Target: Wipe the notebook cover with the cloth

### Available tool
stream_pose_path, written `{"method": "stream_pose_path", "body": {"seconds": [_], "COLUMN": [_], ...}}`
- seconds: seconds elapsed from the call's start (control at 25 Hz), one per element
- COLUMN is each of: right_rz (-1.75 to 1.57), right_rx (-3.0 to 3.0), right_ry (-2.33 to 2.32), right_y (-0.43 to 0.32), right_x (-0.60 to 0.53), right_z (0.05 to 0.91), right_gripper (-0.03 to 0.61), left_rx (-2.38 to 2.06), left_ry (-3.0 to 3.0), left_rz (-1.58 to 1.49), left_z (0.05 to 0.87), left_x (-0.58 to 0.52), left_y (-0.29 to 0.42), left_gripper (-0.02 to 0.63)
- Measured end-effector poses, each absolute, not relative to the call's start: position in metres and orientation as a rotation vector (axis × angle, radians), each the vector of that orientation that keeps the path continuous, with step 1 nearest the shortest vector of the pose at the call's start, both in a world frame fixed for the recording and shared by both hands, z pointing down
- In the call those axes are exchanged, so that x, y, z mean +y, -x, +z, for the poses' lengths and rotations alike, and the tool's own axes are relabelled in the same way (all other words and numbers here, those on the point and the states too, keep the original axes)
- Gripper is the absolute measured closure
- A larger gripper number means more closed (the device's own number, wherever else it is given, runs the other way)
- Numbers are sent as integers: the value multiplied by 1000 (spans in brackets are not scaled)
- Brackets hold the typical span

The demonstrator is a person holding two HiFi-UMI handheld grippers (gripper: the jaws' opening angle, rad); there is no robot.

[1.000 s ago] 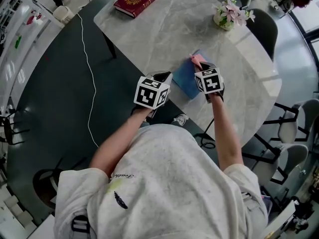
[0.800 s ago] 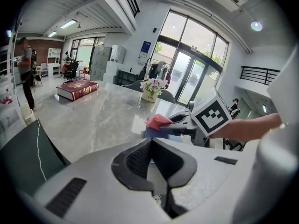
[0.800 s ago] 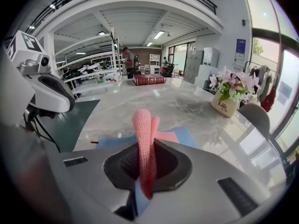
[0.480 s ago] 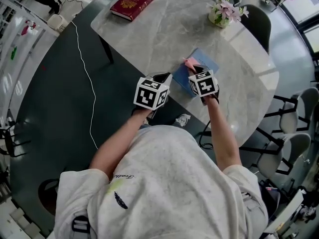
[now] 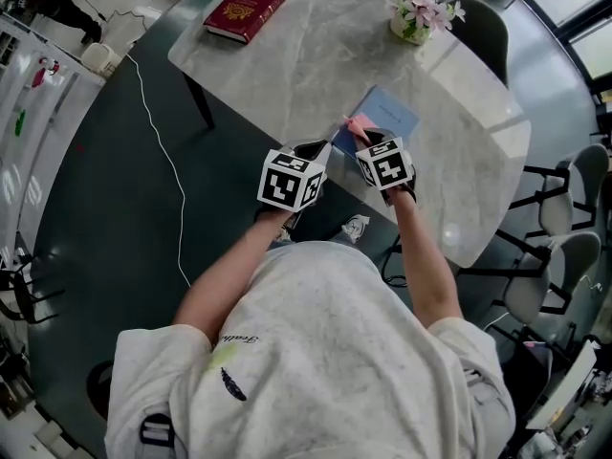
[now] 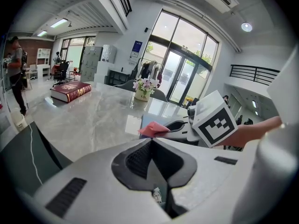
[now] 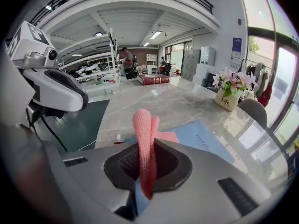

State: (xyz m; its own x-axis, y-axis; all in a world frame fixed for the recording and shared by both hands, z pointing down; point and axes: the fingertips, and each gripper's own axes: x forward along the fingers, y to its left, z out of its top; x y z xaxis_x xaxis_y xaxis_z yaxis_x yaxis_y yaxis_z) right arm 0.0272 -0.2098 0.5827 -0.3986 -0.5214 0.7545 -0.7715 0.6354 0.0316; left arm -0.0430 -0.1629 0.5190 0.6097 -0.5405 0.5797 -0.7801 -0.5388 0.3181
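A light blue notebook (image 5: 387,115) lies flat on the marble table (image 5: 316,55) near its front edge. My right gripper (image 5: 366,138) is shut on a pink cloth (image 5: 355,124) and holds it at the notebook's near left corner. In the right gripper view the pink cloth (image 7: 144,134) stands folded between the jaws of the right gripper (image 7: 148,148), with the notebook (image 7: 205,141) just beyond. My left gripper (image 5: 312,149) hovers at the table's edge to the left, shut and empty. From the left gripper (image 6: 150,141) view, the cloth (image 6: 153,129) and notebook (image 6: 145,119) show ahead.
A dark red book (image 5: 245,10) lies at the table's far left. A white pot of flowers (image 5: 416,15) stands at the far side. Chairs (image 5: 574,218) line the right. A white cable (image 5: 158,132) runs over the dark floor on the left.
My right gripper has drawn the cloth across the notebook toward its near left corner, uncovering more of the blue cover. The left gripper has stayed in place.
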Motion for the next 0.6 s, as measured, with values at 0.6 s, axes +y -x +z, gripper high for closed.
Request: {"method": "stream_pose_path", "body": {"seconds": [0.6], "right_rz": [458], "right_rx": [-2079], "right_ry": [-1039], "right_y": [-9], "right_x": [-181], "right_z": [589], "right_gripper": [563], "left_rx": [-961], "left_ry": [-2306], "left_rz": [573], "left_z": [524], "left_x": [-153], "left_y": [55], "left_gripper": [607]}}
